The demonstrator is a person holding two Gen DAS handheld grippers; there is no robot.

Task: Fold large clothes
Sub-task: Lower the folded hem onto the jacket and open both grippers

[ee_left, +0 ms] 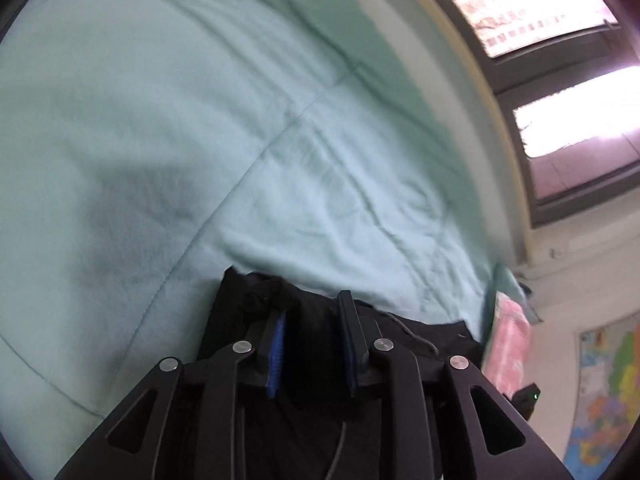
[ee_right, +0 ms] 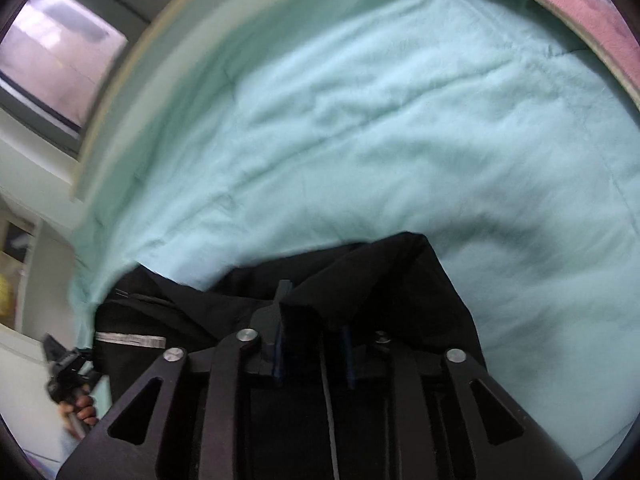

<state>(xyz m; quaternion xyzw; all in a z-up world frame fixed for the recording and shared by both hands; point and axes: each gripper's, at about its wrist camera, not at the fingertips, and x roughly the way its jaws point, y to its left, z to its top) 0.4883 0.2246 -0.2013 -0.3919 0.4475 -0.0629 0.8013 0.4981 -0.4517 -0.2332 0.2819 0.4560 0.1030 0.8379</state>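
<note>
A black garment point(ee_left: 312, 320) hangs from both grippers above a pale green quilt point(ee_left: 200, 120). In the left wrist view my left gripper point(ee_left: 310, 312) is shut on a bunched edge of the garment; cloth fills the gap between its blue-padded fingers point(ee_left: 277, 344). A drawstring trails over the cloth at the right. In the right wrist view my right gripper point(ee_right: 310, 304) is shut on the black garment point(ee_right: 380, 280), which drapes over its right finger and hides it. The left gripper point(ee_right: 64, 364) shows small at the lower left, with a hand on it.
The quilt point(ee_right: 400, 120) covers a bed that fills both views. A window point(ee_left: 540, 20) runs along the bed's far side. A pink patterned cloth point(ee_left: 510, 344) lies at the bed's corner, and a coloured map point(ee_left: 604, 396) hangs on the wall.
</note>
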